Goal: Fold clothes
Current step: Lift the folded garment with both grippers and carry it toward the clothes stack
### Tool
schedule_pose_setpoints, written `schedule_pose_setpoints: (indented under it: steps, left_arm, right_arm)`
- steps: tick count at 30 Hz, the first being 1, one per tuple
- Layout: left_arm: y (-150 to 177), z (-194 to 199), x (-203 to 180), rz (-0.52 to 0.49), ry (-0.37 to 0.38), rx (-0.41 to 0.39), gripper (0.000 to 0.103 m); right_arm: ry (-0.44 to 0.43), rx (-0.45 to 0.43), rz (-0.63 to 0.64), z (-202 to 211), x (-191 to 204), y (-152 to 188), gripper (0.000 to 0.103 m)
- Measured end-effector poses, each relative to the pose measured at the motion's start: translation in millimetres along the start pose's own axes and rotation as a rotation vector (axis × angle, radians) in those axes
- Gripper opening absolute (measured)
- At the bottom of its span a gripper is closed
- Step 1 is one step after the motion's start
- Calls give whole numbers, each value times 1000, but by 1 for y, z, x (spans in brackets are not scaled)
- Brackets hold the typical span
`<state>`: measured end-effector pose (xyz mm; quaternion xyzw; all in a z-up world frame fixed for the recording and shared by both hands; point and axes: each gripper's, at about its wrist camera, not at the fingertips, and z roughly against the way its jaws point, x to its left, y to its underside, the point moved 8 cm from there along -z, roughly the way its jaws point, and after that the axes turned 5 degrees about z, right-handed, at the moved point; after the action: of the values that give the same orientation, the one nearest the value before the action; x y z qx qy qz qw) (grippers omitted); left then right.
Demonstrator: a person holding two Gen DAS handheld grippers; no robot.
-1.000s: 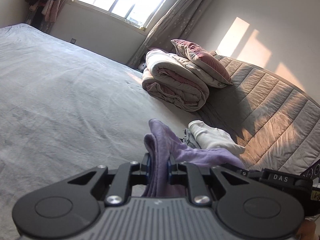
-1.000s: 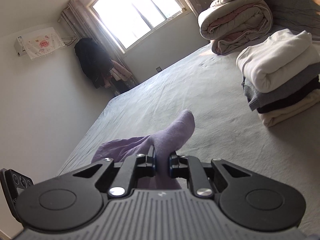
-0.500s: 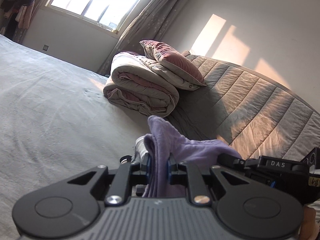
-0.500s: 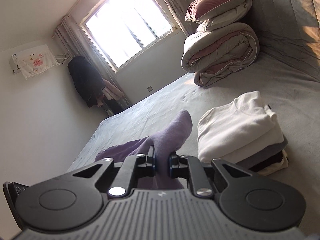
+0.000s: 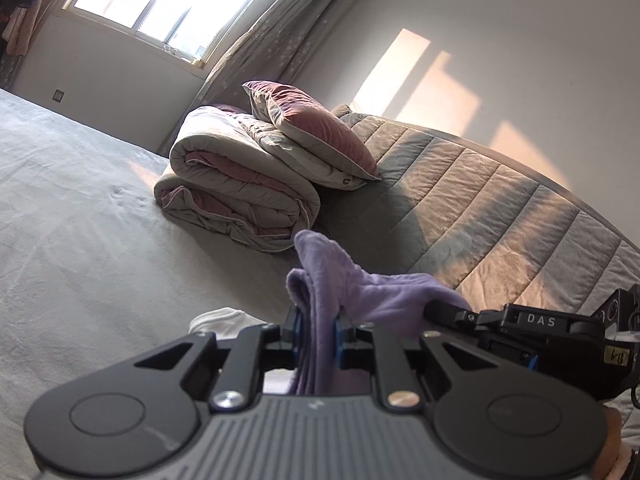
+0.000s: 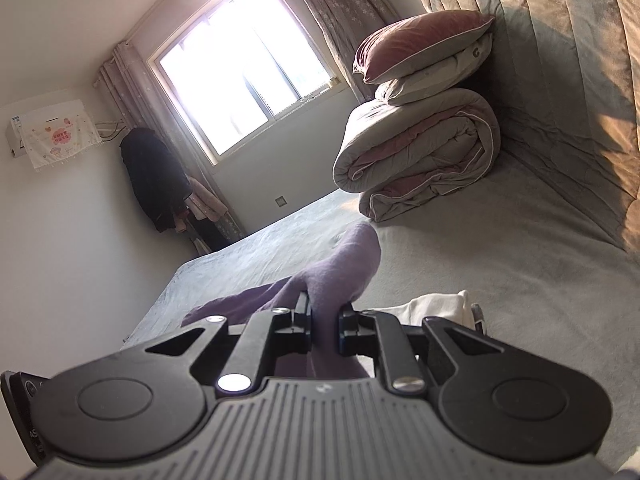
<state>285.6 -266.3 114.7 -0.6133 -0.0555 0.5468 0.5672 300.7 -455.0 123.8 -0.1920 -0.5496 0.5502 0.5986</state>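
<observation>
I am clamping my left gripper (image 5: 316, 334) on one bunched end of the soft lilac fleece garment (image 5: 352, 288), its blue-lined fingers (image 5: 295, 330) pressing in from both sides so that a rounded flap of cloth stands up past the tips. I am holding it this way, I judge, to keep one corner fixed while the other hand governs the opposite end. The garment is hanging off the grey bedsheet (image 5: 80, 216), on the near side of the rolled grey-and-mauve quilt (image 5: 240, 196), with the cloth spanning across toward my right gripper (image 6: 323, 326). That one is likewise pinching the same garment, and a thick doubled fold is poking up between its jaws. Gripping both ends lets me carry the piece level and keep its layers together.

The cloth is looking plush and matte, pale violet in the sun and darker purple in shade. How many layers are already folded I cannot tell. Just below the grippers, nearer me than the quilt, a folded white garment (image 6: 436, 304) is lying on the bed. The lilac piece seems to be hovering over it, perhaps for stacking.
</observation>
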Motion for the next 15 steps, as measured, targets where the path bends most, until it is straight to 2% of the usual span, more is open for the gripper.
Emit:
schedule_pose_setpoints:
  steps: [9, 15]
  left_arm:
    - [2, -54, 13, 19, -18, 22, 15]
    - [10, -82, 41, 50, -52, 39, 15]
  right_arm:
    - [34, 23, 14, -39, -36, -8, 15]
    - [41, 53, 17, -71, -59, 1, 15]
